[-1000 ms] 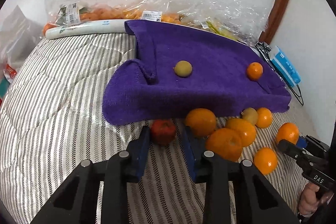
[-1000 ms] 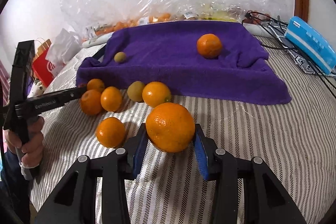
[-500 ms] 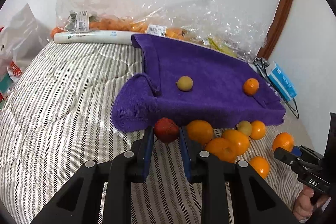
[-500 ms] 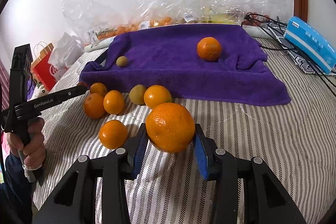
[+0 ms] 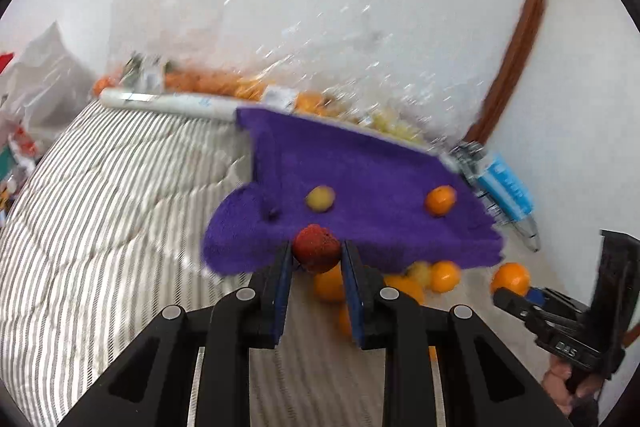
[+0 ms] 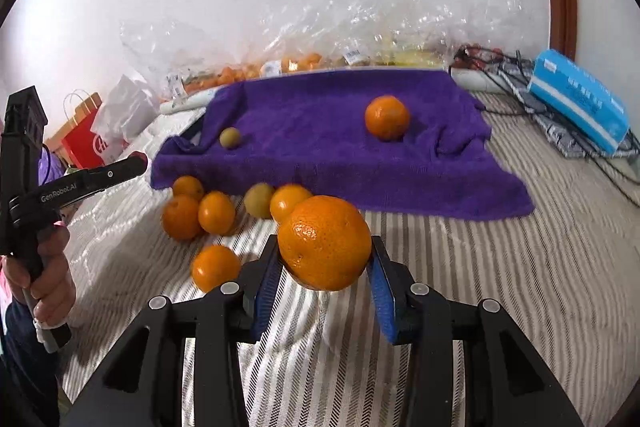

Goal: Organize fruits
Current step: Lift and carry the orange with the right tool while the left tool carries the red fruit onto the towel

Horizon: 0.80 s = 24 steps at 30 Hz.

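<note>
Fruits are being sorted. Left wrist view: a red fruit [image 5: 317, 248] is being clamped by the left gripper [image 5: 316, 259] over the purple towel's [image 5: 360, 163] near edge; two fruits are lying on it.

Right wrist view: a large orange [image 6: 325, 242] is being gripped by the right gripper [image 6: 325, 267] above the striped bed [image 6: 520, 267]; six fruits are waiting along the towel's near edge. "GenRobot.AI" is being read on the other gripper.
</note>
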Each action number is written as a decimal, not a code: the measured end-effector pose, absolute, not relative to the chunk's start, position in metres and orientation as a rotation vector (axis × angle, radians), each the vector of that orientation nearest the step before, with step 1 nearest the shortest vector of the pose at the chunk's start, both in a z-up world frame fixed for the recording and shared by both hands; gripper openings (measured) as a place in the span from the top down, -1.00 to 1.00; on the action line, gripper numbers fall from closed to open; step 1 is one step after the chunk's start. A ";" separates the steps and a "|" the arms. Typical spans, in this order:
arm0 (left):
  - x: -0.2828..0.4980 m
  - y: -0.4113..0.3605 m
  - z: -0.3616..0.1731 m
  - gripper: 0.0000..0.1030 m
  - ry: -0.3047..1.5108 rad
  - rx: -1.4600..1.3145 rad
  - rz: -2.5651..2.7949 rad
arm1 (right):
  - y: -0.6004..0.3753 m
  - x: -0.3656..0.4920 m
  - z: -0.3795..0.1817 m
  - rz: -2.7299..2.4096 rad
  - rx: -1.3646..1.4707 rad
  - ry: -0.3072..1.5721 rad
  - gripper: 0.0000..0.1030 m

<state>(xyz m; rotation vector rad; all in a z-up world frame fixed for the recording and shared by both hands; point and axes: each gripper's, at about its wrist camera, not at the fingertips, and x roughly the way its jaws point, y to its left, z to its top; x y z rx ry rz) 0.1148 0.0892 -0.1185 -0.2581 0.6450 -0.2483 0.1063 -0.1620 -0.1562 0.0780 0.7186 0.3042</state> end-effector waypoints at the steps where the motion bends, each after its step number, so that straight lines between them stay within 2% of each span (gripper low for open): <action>1: 0.114 0.087 -0.113 0.54 0.633 -0.257 -0.264 | -0.163 0.108 -0.150 0.309 0.083 0.703 0.19; 8: 0.135 0.076 -0.093 0.54 0.614 -0.272 -0.292 | -0.172 0.132 -0.120 0.299 0.088 0.628 0.19; 24: 0.202 0.062 -0.107 0.54 0.653 -0.292 -0.193 | -0.202 0.203 -0.105 0.236 0.081 0.547 0.18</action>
